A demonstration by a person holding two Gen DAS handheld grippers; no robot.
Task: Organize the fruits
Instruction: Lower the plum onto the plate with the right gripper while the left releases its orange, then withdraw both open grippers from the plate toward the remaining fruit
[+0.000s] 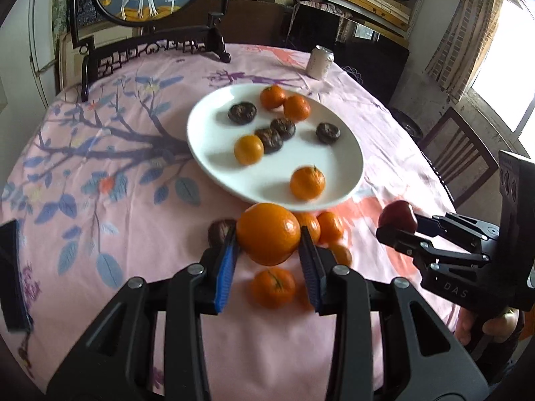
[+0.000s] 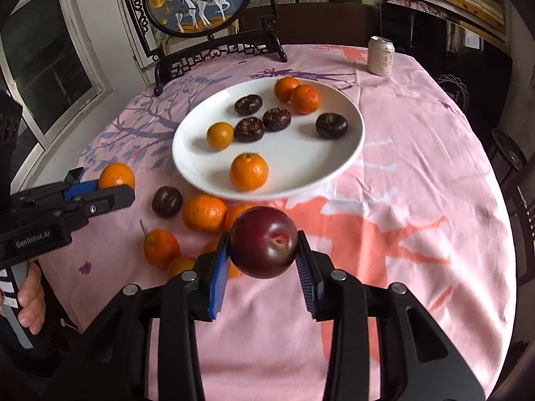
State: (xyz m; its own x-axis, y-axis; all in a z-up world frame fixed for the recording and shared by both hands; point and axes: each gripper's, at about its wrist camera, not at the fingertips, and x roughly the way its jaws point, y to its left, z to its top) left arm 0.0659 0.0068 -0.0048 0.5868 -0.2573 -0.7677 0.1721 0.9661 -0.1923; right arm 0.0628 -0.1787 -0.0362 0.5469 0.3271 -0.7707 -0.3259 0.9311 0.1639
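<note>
A round tabletop (image 2: 418,173) under a pink flowered cloth holds a white plate (image 2: 334,163) near its middle. The left gripper (image 1: 269,234) is clamped on a large orange (image 1: 269,233), held above the cloth just short of the plate's near rim. The right gripper (image 2: 264,242) is clamped on a dark red plum (image 2: 263,241), also raised near the plate.

The plate already carries four small oranges and four dark, wrinkled fruits, so the sorting looks roughly half done. A loose cluster of small oranges (image 2: 204,212) and one dark fruit (image 2: 167,201) still lies on the cloth beside the plate.

The right wrist view shows that cluster plainly, plus the person's left hand (image 2: 31,304) on its handle. The left wrist view hides much of the cluster behind its orange, but shows the right gripper from the side. A drink can (image 2: 381,56) stands at the far edge.
</note>
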